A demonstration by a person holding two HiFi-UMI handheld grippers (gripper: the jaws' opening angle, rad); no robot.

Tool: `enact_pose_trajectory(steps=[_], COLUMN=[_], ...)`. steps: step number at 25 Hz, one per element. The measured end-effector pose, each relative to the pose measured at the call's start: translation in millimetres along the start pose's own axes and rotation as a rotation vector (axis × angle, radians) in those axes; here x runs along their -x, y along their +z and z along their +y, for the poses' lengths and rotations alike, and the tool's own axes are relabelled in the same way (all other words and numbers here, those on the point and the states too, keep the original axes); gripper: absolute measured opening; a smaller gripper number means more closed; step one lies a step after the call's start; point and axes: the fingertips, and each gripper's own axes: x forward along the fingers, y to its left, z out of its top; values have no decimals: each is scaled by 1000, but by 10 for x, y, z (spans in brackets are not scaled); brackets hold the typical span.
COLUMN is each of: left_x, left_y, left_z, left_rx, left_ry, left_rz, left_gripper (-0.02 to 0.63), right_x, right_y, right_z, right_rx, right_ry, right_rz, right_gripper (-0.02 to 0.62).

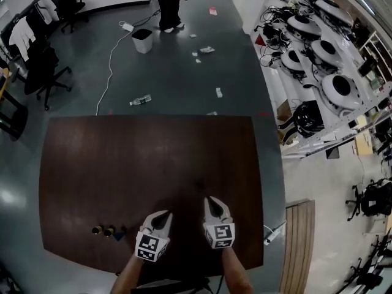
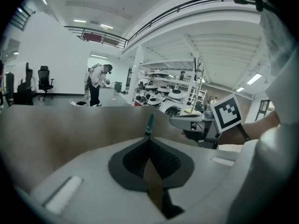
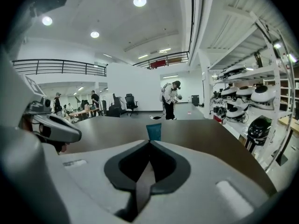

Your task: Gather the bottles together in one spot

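Both tools are found clenched and empty. The left tool (image 1: 164, 217) and the right tool (image 1: 212, 202) are held side by side over the near edge of the desk (image 1: 147, 158). Each gripper view shows its own jaws pressed together with nothing between them. Both tools are pointed across the bare desk top toward its far edge.

The task's things are recorded low on the desk, close to its near edge and to the left of the left tool. A small bottle (image 1: 98, 229) and a second bottle (image 1: 109, 231) stand just beside each other, in a short row running along that edge. They appear upright, their caps seen from above. A dark bluish thing lies between that pair and the left tool; it is too small to identify. No bottle is seen in either gripper view.

The left tool is judged the nearer of the two. A sideways turn to the left would be required, since the bottles lie off its present line. The jaws would have to be opened first.

Beyond the far edge, a clear plastic bottle (image 1: 140, 100) lies on its side on the floor, its long axis roughly left to right. Farther off, a waste bin (image 1: 142, 40) and a standing person (image 1: 168, 5) are noted.
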Motion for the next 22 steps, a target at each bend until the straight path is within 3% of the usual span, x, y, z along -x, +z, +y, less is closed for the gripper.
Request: enact_pose_trajectory(steps=[14, 16, 22], left_x=[-138, -130, -140], left_y=[-179, -190, -250], left_z=[-5, -2, -98], left_rx=[28, 24, 18], left_ry=[5, 8, -13], left_rz=[38, 43, 58], left_gripper=[0, 0, 0], right_x=[-240, -311, -503], right_y=[13, 27, 2], right_z=[-67, -52, -53], right_rx=[-7, -12, 2], right_ry=[24, 41, 51], right_rz=[-26, -22, -13], right_gripper=[3, 79, 142])
